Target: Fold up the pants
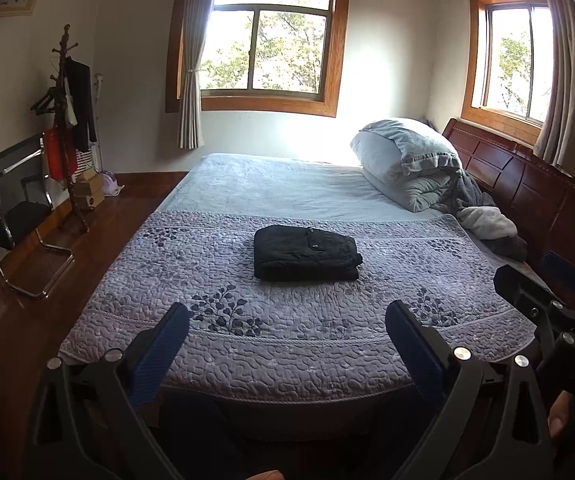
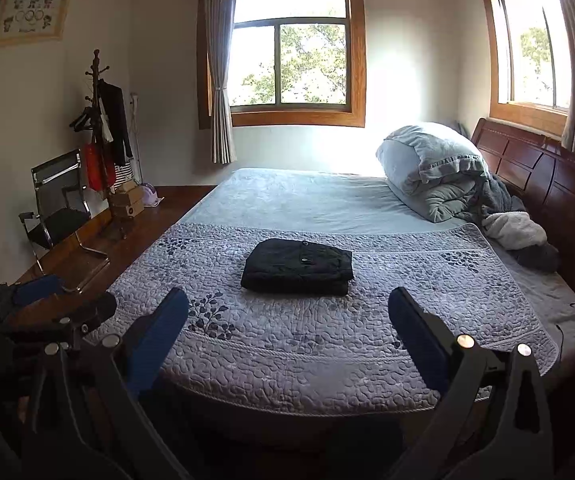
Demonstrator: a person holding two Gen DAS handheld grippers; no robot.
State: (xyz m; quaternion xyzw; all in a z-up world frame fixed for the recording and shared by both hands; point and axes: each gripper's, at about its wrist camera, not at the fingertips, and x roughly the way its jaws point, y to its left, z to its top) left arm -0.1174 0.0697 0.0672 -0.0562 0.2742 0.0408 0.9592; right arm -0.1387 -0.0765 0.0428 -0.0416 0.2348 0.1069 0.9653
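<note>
Black pants point(image 1: 306, 253) sit folded into a tidy block in the middle of the quilted bedspread point(image 1: 287, 344), that's the left wrist view, and nothing is touching them. Left gripper point(image 1: 287, 316) hangs back at the near edge of the bed with its blue fingers spread wide and empty, well apart from the pants. Same view picks up the right gripper point(image 1: 527, 280) at the right border, just beside; its jaws look parted, one blue pad behind the black tip. Over to the right wrist view: pants point(image 2: 297, 267) again centred on the bedspread point(image 2: 287, 360), right gripper point(image 2: 287, 312) gaping wide over the bed's near edge, holding nothing. Only this view shows the left gripper point(image 2: 63, 300) from the side, low at the left, and the framed picture point(image 2: 27, 14) on the wall in full. Pillow point(image 2: 427, 156) and headboard point(image 2: 535, 172) sit far right in both
</note>
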